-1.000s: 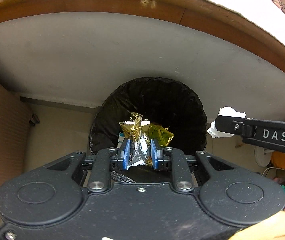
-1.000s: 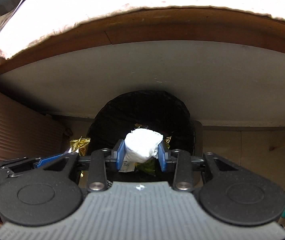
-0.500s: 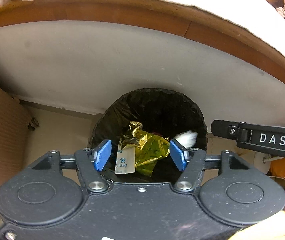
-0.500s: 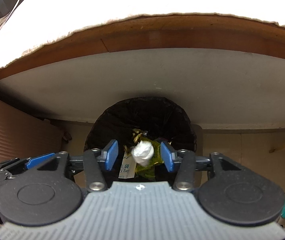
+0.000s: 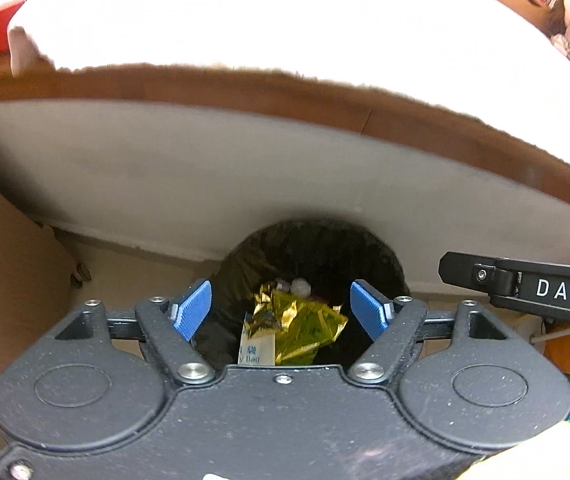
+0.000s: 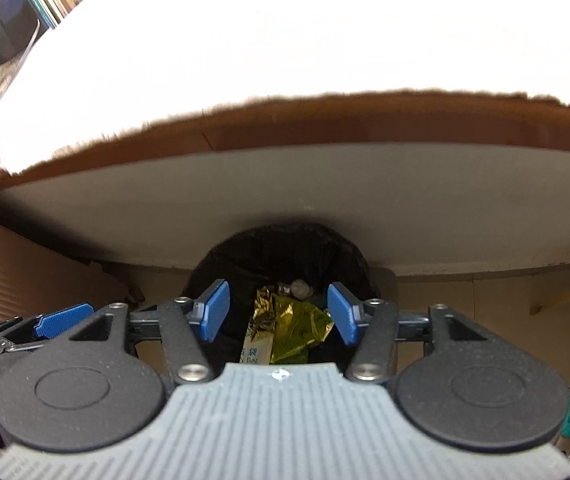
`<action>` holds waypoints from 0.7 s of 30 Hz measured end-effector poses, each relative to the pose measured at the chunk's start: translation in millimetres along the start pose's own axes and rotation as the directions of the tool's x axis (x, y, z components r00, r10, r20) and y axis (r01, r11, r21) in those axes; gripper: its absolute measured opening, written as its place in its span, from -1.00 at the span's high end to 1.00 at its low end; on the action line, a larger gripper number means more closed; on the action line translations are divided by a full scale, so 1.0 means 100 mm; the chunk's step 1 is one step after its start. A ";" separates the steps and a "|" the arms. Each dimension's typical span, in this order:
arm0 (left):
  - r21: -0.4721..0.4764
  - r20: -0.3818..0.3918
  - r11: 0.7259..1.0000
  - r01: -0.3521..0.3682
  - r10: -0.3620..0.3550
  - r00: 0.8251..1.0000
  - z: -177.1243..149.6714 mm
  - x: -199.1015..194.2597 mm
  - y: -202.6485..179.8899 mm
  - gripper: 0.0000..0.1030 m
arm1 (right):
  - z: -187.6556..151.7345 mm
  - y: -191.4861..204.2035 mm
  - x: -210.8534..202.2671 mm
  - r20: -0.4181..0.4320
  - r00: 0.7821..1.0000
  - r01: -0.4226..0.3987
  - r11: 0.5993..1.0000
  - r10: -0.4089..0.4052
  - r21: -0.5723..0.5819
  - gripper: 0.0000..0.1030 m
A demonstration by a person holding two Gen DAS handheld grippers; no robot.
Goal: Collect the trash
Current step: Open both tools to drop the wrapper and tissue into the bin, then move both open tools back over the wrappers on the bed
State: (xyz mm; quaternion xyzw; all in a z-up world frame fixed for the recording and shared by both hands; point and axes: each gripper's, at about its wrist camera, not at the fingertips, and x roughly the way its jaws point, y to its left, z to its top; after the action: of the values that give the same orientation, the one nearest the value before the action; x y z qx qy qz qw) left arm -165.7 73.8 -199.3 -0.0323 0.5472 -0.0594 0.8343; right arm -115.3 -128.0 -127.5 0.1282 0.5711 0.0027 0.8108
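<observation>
Below me sits the round bin lined with a black plastic bag (image 5: 377, 252); inside lie the crumpled gold foil wrapper (image 5: 305, 326) and a small white paper wad (image 5: 301, 286). My left gripper (image 5: 281, 310) and right gripper (image 6: 279, 316) are opening, empty; this drop looks done.

Below you, at 12 o'clock from both grippers, the trash bin (image 5: 313, 256) stands on the floor against the table's side panel (image 5: 245, 184). Inside it lie a crumpled foil wrapper (image 5: 305, 324), a small paper packet (image 5: 255, 348) at its 8 o'clock, and a wadded tissue (image 5: 301, 286) at its 12 o'clock. The table top (image 5: 245, 16) lies beyond and above the bin. A ribbed panel (image 5: 1, 300) stands at the bin's 9 o'clock. Your right gripper (image 5: 525, 288) sits at 3 o'clock of your left gripper (image 5: 281, 312).
</observation>
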 end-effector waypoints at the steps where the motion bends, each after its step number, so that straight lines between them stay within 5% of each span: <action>1: 0.002 0.012 1.000 0.003 -0.003 1.000 0.05 -0.04 0.00 -0.49 | 0.03 0.01 -0.05 0.010 1.000 0.001 1.000 -0.001 -0.001 -0.33; 11: 0.023 0.127 0.999 0.037 -0.040 0.991 0.66 -0.61 -0.02 -0.54 | 0.52 0.17 -0.83 0.181 0.983 0.034 0.999 -0.032 -0.007 -0.37; 21: 0.044 0.298 0.998 0.053 -0.064 0.952 1.69 -1.09 -0.21 -0.63 | 1.43 0.17 -1.41 0.390 0.921 0.025 0.999 -0.015 -0.022 -0.48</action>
State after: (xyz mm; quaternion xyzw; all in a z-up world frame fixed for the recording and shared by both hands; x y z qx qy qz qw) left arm -55.1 65.9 -30.7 -0.0425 0.4124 -0.0881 0.9058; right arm -29.3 -162.5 51.7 0.1095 0.3996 -0.0236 0.9098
